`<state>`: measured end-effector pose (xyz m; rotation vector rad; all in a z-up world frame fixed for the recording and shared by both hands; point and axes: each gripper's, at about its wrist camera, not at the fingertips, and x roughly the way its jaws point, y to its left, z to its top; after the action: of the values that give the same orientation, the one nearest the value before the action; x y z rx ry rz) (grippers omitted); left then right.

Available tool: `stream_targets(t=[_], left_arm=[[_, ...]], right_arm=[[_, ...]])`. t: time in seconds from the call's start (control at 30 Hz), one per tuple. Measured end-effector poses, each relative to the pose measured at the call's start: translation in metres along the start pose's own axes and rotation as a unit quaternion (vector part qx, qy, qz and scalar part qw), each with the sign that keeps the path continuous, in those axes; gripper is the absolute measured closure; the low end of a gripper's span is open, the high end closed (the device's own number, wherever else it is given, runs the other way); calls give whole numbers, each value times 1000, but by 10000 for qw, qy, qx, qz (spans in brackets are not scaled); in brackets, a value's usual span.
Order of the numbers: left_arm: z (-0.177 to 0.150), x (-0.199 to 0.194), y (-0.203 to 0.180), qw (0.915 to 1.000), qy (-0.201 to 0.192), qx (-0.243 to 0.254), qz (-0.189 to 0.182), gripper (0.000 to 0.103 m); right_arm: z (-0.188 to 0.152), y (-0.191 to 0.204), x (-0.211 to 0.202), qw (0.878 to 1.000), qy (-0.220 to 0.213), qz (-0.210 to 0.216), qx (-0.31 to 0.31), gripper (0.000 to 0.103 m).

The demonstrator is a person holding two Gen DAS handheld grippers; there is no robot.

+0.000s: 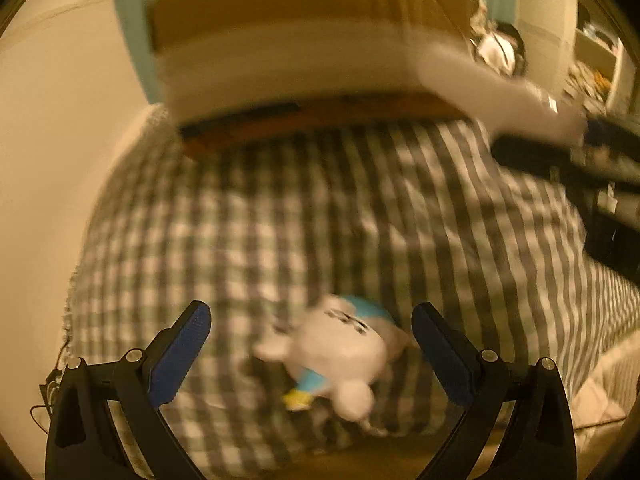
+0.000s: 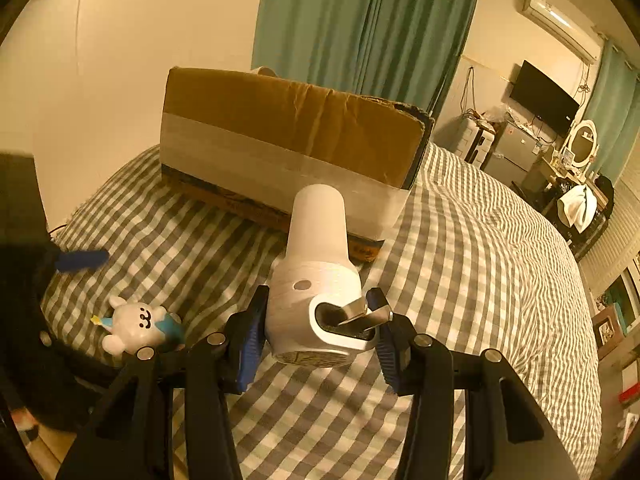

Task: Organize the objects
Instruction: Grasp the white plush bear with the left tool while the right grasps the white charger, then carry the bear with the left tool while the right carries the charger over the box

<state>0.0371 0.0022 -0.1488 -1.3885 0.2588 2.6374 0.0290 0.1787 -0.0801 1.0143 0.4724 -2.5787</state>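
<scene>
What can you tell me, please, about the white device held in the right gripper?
The white device looks like smooth matte plastic: a rounded body with a small grey oval button, a long cap-like neck pointing toward the cardboard box, and a silver metal lever in a recess at the near end. What it is exactly I cannot tell. The right gripper clamps its body between blue fingers, holding it above the checked bedspread.
</scene>
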Motion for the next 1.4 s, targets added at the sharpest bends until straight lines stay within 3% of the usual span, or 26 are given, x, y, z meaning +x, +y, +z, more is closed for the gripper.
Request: stream_targets(t=[0.2,0.27,0.3,0.33,0.5,0.73,0.97,1.17,1.4], left_arm=[[-9,21,-13,9987,421,107,-260,4],[-10,20,-17,9986,403,170,-305,16],[-10,18,-21,9985,383,209,-328,35],[-12,17,-24,9980,388,255,-437,45],[-13,10,-27,9981,296,224,-491,45],[1,-32,-23,9987,-451,175,-171,45],[23,-63,-6,9952,-917,33,-329,45],[82,-82,25,9899,-1370,-117,-336,45],[147,-109,34,9793,-1972,-216,-405,45]], right_arm=[[14,-11,5,10000,35,27,17,55],[14,-9,5,10000,18,11,-21,55],[14,-8,4,10000,14,25,-24,55],[15,-9,4,10000,18,42,-26,55],[16,-4,1,10000,-18,54,-74,55],[19,-1,-8,9998,-144,109,-111,55],[31,-3,-37,9983,-545,186,-96,56],[54,-6,-68,9948,-977,223,-157,56],[102,-16,-107,9866,-1607,207,-200,56]])
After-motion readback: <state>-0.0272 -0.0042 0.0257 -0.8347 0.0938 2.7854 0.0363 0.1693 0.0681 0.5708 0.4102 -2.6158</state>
